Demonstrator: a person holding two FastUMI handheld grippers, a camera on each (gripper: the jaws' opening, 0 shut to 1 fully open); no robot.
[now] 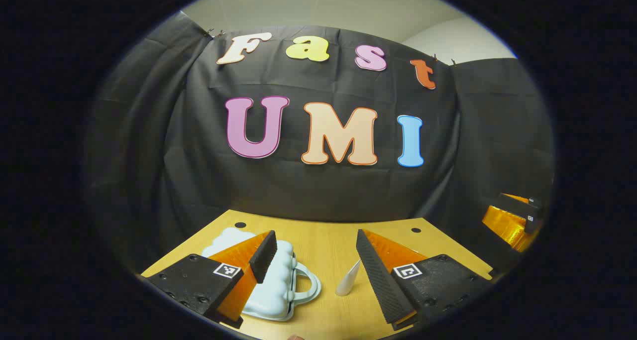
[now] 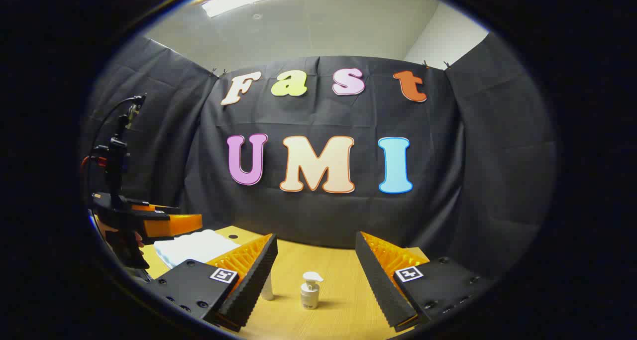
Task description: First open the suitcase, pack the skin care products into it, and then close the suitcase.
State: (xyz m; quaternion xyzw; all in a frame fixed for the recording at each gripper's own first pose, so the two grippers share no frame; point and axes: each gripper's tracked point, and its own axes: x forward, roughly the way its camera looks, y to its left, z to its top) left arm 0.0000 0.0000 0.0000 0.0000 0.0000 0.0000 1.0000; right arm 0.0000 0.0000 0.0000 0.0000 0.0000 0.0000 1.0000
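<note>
A small pale blue suitcase (image 1: pixel 273 290) with a cloud-shaped shell and a handle lies shut on the wooden table (image 1: pixel 323 245), under my left gripper's left finger. A white tube (image 1: pixel 348 279) stands to its right, between the fingers' lines. My left gripper (image 1: pixel 316 253) hovers open above them, holding nothing. In the right gripper view, a white pump bottle (image 2: pixel 309 290) stands on the table between the open fingers of my right gripper (image 2: pixel 316 255). The white tube (image 2: pixel 267 287) peeks out beside the left finger. The suitcase (image 2: pixel 194 248) lies at the left, with the left gripper (image 2: pixel 149 220) above it.
The black cloth wall closes the table's back and sides. The table has small round holes (image 1: pixel 240 225) near its back corners. The other gripper (image 1: pixel 512 218) shows at the right edge of the left gripper view. A hand (image 2: pixel 119 240) holds the left gripper.
</note>
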